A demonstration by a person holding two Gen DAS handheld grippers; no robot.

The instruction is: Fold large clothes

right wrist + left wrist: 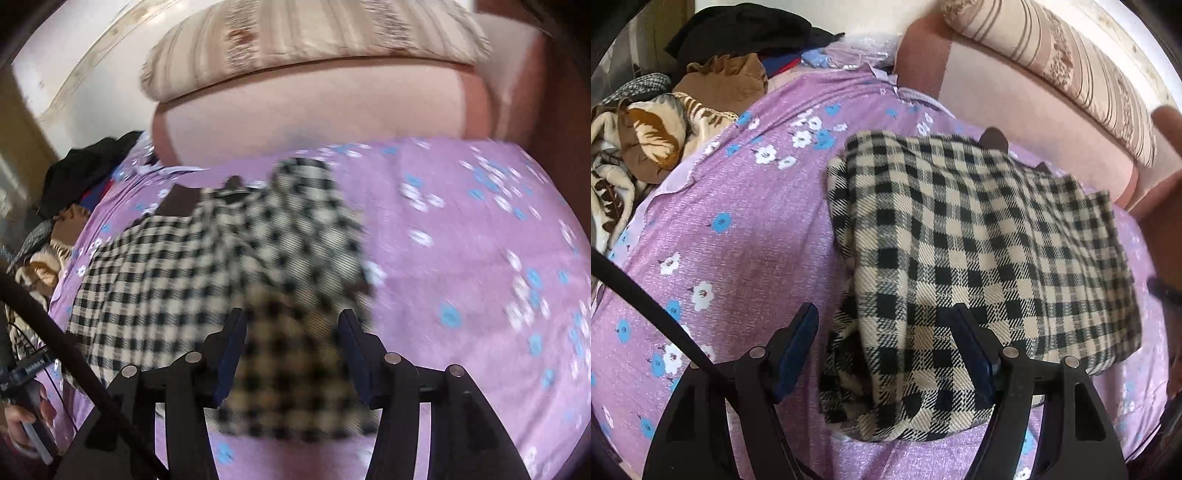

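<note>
A black-and-cream checked garment (pixel 979 258) lies folded on a purple flowered bedsheet (pixel 738 240). My left gripper (pixel 886 332) is open, its jaws wide apart over the garment's near left corner, one finger beside the cloth and one over it. In the right wrist view, which is blurred by motion, the same checked garment (pixel 221 258) spreads to the left, with a flap of it between the fingers of my right gripper (pixel 291 339). The right jaws stand apart and do not pinch the cloth.
A heap of other clothes (pixel 646 140) and a dark garment (pixel 738 33) lie at the bed's far left. A striped pillow (pixel 1052 62) rests on a pink headboard cushion (pixel 997 92) at the back. The sheet to the right (pixel 480 258) holds nothing else.
</note>
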